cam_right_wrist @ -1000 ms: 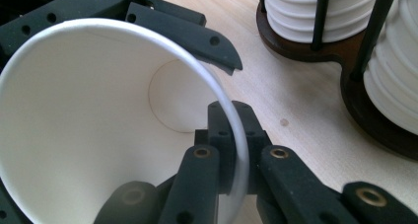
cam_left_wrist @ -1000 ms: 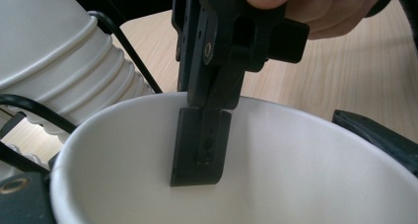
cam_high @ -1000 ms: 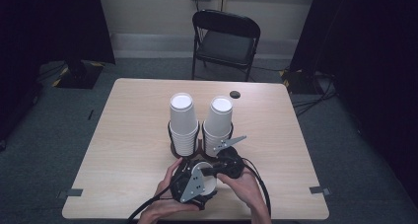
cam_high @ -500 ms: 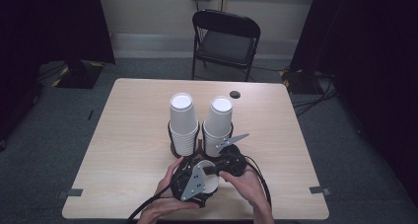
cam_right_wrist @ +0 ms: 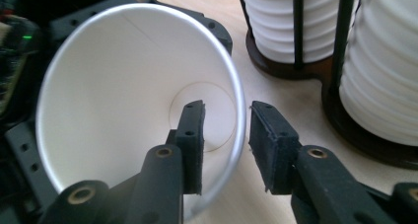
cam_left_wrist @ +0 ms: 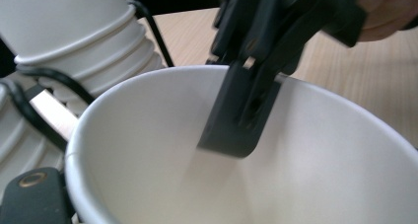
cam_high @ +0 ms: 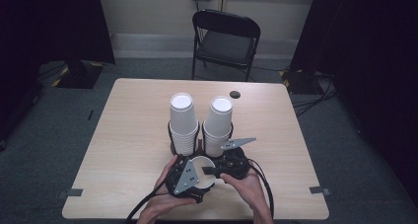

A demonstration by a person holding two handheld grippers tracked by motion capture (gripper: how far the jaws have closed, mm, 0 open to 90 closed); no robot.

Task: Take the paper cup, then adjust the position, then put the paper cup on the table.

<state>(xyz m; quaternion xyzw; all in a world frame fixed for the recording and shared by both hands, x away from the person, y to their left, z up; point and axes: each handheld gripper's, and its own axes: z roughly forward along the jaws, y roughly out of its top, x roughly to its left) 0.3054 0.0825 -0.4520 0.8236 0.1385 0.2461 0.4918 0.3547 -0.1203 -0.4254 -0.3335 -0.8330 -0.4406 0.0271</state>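
Paper cup is lying on its side at the near edge of the desk, mouth facing right, long axis running left-right, w/ left gripper holding its base end. Right gripper is straddling the cup's rim, one jaw inside, one outside; jaws have just been opening, now apart, not pinching. Cup stacks in the rack are standing just beyond.

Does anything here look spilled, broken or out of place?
Nothing spilled or damaged. The one oddity: a single white paper cup lies tipped sideways between the grippers, while two tall white cup stacks stand upright in their black wire holder.
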